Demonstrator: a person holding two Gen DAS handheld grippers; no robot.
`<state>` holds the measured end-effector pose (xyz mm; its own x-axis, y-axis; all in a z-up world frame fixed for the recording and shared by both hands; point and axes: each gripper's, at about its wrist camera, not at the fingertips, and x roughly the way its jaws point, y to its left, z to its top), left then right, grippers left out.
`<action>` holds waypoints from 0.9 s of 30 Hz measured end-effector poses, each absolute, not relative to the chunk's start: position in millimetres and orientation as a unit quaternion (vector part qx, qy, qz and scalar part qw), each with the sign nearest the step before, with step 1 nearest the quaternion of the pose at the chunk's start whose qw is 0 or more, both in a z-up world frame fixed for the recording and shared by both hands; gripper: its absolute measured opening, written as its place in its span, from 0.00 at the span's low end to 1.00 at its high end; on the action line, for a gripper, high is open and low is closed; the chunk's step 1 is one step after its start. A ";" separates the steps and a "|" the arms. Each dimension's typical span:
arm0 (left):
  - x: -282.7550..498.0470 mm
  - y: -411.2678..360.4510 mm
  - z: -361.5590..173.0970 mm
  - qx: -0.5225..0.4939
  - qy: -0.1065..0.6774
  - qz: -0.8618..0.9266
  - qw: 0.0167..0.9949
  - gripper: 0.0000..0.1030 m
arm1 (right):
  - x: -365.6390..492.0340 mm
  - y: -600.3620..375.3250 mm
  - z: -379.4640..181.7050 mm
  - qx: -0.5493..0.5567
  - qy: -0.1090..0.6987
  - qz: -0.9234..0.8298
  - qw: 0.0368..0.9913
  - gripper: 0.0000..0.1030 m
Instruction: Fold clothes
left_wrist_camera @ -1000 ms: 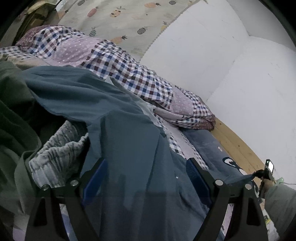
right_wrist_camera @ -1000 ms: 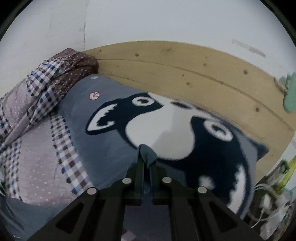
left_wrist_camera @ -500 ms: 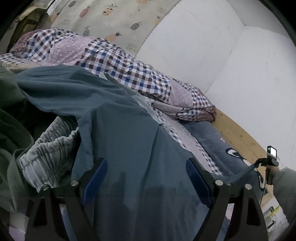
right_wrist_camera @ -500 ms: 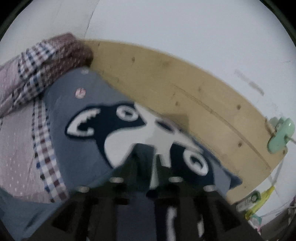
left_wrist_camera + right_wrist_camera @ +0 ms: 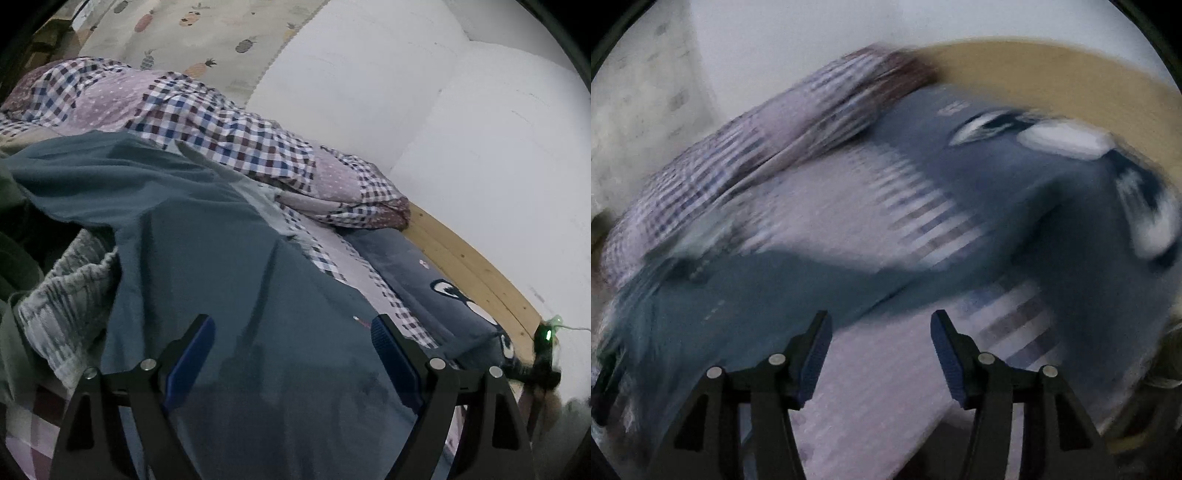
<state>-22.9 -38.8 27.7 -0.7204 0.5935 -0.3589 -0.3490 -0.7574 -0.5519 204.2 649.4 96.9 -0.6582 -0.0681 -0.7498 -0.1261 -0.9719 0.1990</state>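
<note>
Spreading step: dark teal cotton garment (image 5: pixel 229 280) flat on bed; left hand-held gripper (image 5: pixel 291 332) wide, empty; right hand-held gripper (image 5: pixel 881 332) opening (nothing between). Next: grasping an edge.

Teal garment (image 5: pixel 229 280), checked lilac quilt (image 5: pixel 229 133), striped grey knit (image 5: pixel 62 302).

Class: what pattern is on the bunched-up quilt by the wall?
Checks with dotted pink patches on the quilt; left wrist view.

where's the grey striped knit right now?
Left wrist view, lower left: the grey knit lies bunched on the bed, its right edge tucked under the teal garment, with dark green fabric on its left.
</note>
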 end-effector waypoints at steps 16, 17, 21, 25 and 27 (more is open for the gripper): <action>26.4 1.6 38.2 -0.295 -0.153 0.880 0.338 0.87 | 224.3 517.1 1.9 -0.504 0.042 0.857 -0.095 0.03; 26.5 0.7 38.6 -0.295 -0.154 0.880 0.338 0.87 | 222.2 520.7 2.0 -0.506 0.035 0.857 -0.089 0.02; 24.7 -2.6 38.9 -0.298 -0.166 0.877 0.339 0.87 | 227.5 573.7 26.3 -0.478 0.080 0.875 -0.003 0.03; 25.3 -1.6 38.9 -0.300 -0.167 0.875 0.342 0.87 | 250.8 618.2 45.6 -0.472 0.133 0.870 0.046 0.06; 26.8 -0.7 39.6 -0.299 -0.165 0.875 0.344 0.87 | 272.1 620.8 45.0 -0.483 0.133 0.864 0.039 0.10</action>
